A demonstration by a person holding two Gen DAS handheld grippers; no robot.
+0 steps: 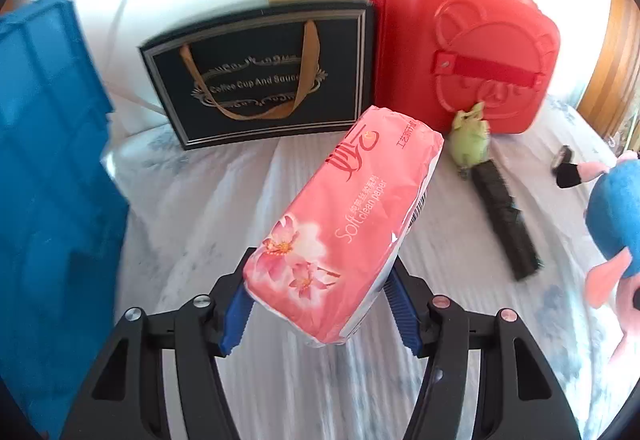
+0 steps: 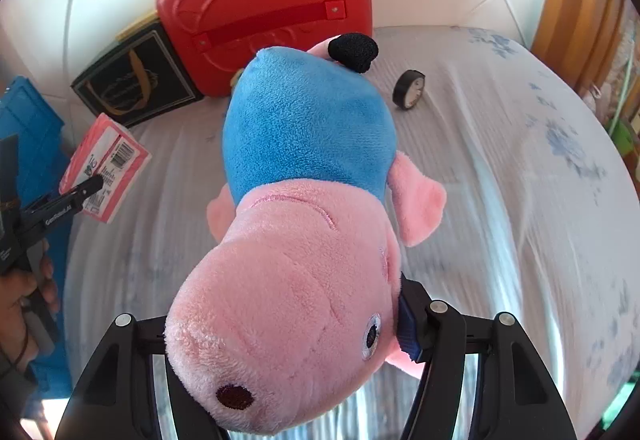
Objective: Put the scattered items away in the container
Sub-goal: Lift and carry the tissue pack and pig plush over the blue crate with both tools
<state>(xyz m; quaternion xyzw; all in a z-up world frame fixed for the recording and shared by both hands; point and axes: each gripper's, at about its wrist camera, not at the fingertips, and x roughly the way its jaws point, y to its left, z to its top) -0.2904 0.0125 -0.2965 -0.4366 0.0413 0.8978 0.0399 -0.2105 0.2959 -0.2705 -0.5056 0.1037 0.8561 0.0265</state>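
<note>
Gripping the pink tissue pack (image 1: pixel 340 236) between the blue pads, our left gripper (image 1: pixel 320 316) carried it clear of the bedsheet (image 1: pixel 192 200), with the blue container (image 1: pixel 52 160) just off to its left. Our right gripper (image 2: pixel 280 344) was clamped on the plush pig (image 2: pixel 296 224) by its head, a red case (image 2: pixel 264 8) and a tape roll (image 2: pixel 410 89) lying well ahead of it.
</note>
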